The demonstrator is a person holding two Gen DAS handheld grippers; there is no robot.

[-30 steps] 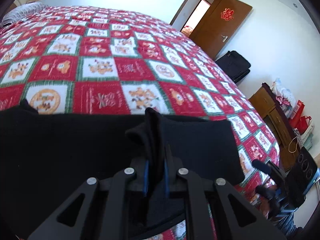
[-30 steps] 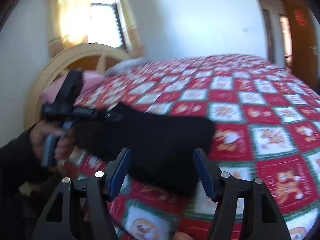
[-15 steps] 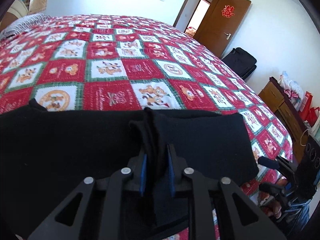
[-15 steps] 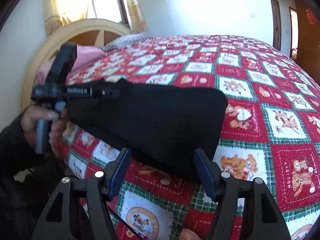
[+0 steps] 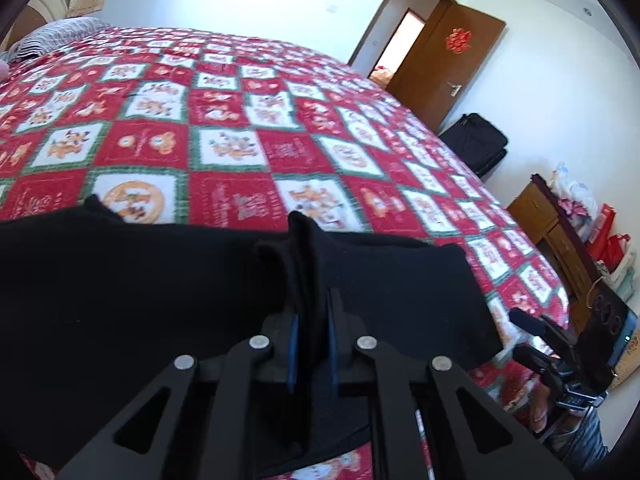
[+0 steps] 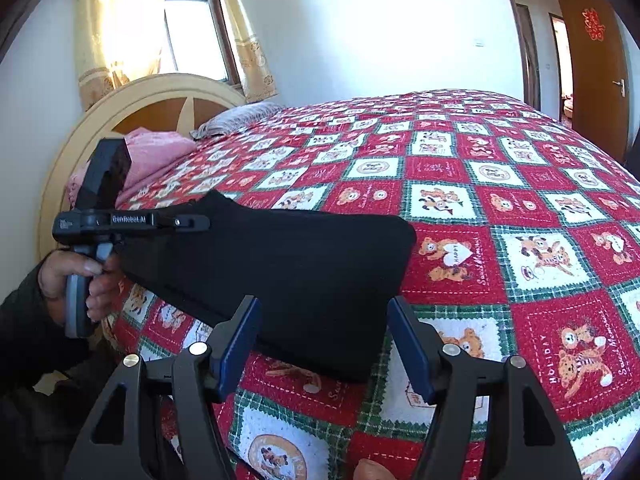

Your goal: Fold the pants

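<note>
Left wrist: fingers (image 5: 312, 344) pinch the black pants (image 5: 160, 280) (right fingers (image 6: 324, 344) apart, empty).

Bright daylight, pouring in through the window (image 6: 196, 36) and blowing out its curtains (image 6: 120, 32). Strong fisheye bending and dark corners in both views. Black pants (image 5: 160, 280) without detail, quilt (image 5: 224, 128) slightly soft.

Red patchwork quilt (image 6: 500, 216) covering the bed; pink blanket (image 6: 156, 156) by the cream headboard (image 6: 120, 100); black suitcase (image 5: 478, 146) near the brown door (image 5: 452, 68).
</note>
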